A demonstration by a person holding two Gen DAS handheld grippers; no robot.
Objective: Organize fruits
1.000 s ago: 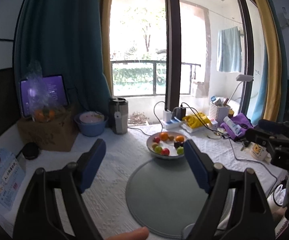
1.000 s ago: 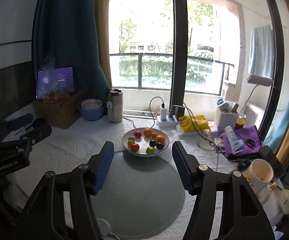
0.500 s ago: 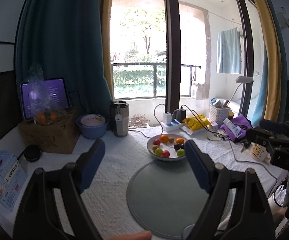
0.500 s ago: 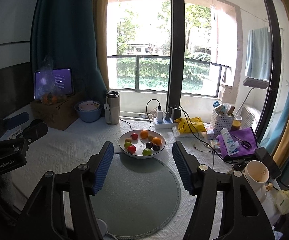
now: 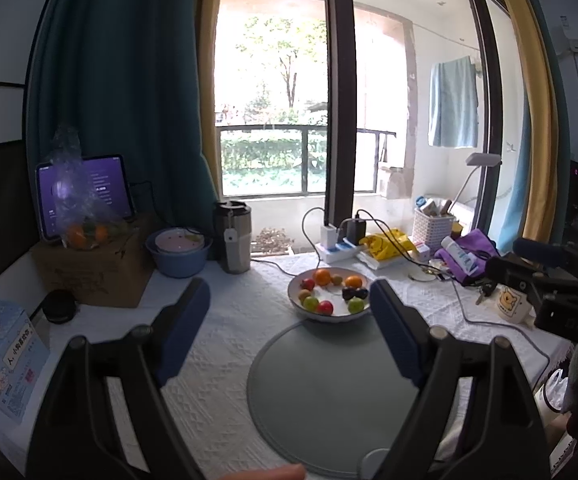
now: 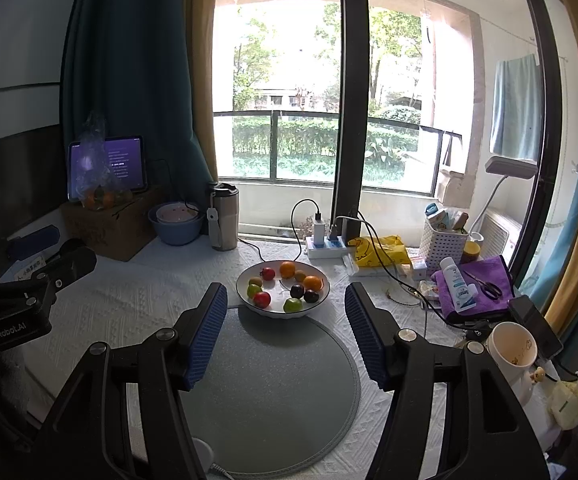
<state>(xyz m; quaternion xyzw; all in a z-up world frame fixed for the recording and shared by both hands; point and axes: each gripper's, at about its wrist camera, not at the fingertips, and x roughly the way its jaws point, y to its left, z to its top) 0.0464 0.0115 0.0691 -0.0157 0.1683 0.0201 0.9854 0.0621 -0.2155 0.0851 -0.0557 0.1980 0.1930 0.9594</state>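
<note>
Your left gripper is spread wide and holds nothing; its blue fingers hang above the white tablecloth without touching it. Your right gripper is just as wide open and empty, its ribbed pads above the near part of the round grey mat.

That mat lies at the centre of the table, and the white fruit bowl sits at its 12 o'clock edge, touching or just overlapping the rim. In the bowl, seen from your right wrist, lie two oranges toward 12 and 2 o'clock, a red fruit at 7 o'clock, another red one at 11, two green ones at 6 and 9, two dark plums near the middle and two small brownish fruits near the oranges.

At the bowl's 10 o'clock stands a blue basin with a pink dish inside. At its 3 o'clock a white basket holds tubes and bottles. A white mug stands at 4 o'clock.
</note>
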